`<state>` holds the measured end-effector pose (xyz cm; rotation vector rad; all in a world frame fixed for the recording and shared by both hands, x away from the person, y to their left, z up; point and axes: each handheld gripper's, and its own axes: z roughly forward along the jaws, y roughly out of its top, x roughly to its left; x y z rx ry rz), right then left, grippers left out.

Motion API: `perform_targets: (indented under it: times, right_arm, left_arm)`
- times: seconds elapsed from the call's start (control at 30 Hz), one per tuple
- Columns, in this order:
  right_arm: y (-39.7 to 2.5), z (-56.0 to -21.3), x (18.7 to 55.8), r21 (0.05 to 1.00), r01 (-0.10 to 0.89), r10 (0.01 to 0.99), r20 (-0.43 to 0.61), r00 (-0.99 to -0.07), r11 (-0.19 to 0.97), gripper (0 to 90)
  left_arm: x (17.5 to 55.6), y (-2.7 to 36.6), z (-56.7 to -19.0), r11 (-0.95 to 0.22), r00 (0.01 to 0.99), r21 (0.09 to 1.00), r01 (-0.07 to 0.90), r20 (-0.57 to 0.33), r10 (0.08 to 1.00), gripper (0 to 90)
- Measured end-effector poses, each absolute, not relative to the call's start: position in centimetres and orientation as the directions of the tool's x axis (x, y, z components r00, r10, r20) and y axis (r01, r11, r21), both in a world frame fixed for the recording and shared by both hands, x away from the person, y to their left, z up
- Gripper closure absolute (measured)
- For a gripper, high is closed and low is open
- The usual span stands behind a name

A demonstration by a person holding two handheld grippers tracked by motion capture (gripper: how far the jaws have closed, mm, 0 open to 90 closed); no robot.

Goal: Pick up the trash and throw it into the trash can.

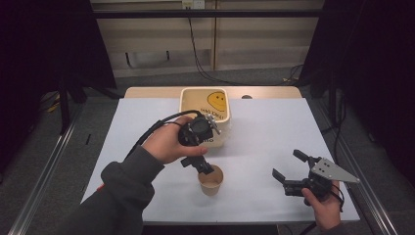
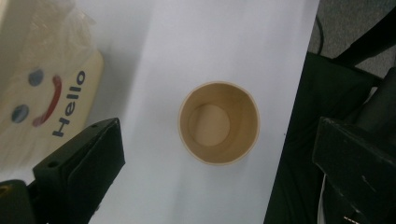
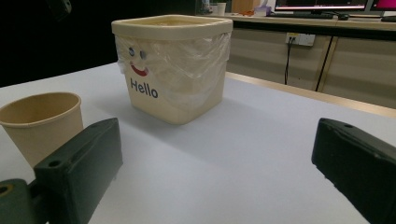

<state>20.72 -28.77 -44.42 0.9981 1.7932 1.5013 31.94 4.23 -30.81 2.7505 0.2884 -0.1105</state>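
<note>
An empty brown paper cup (image 1: 211, 180) stands upright on the white table near its front edge. My left gripper (image 1: 203, 169) hangs just above the cup and points straight down, open. In the left gripper view the cup (image 2: 218, 122) lies between the two spread jaws of my left gripper (image 2: 217, 135), untouched. My right gripper (image 1: 286, 163) rests open at the front right, aimed left. In the right gripper view the cup (image 3: 42, 121) stands at the far left, beside my right gripper (image 3: 217, 128), whose jaws hold nothing.
A cream bin (image 1: 204, 105) with a smiley face and "Hello", lined with clear plastic, stands at the back middle, seen as the bin (image 3: 173, 70) and the bin (image 2: 42, 84). The table's white sheet (image 1: 274, 127) lies bare on the right. Cables (image 1: 200, 63) run along the floor behind.
</note>
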Motion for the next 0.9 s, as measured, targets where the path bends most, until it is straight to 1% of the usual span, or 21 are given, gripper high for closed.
perform_targets:
  times: [0.2, 0.7, 0.9]
  right_arm:
    - [-28.8, -44.4, 20.7, 0.981, 0.169, 0.835, 0.014, -0.549, 0.095, 1.4]
    - [-28.8, -44.4, 20.8, 0.983, 0.167, 0.839, 0.026, -0.543, 0.078, 1.4]
    - [-28.8, -44.4, 20.7, 0.982, 0.166, 0.835, 0.015, -0.550, 0.091, 1.4]
  left_arm:
    - [31.8, 3.6, -32.2, -0.913, 0.971, 0.334, 0.235, -0.128, 0.203, 2.0]
    - [31.4, 2.5, -34.6, -0.939, 0.974, 0.270, 0.214, -0.139, 0.182, 2.1]
    - [31.2, 2.0, -35.8, -0.948, 0.976, 0.249, 0.200, -0.135, 0.170, 2.1]
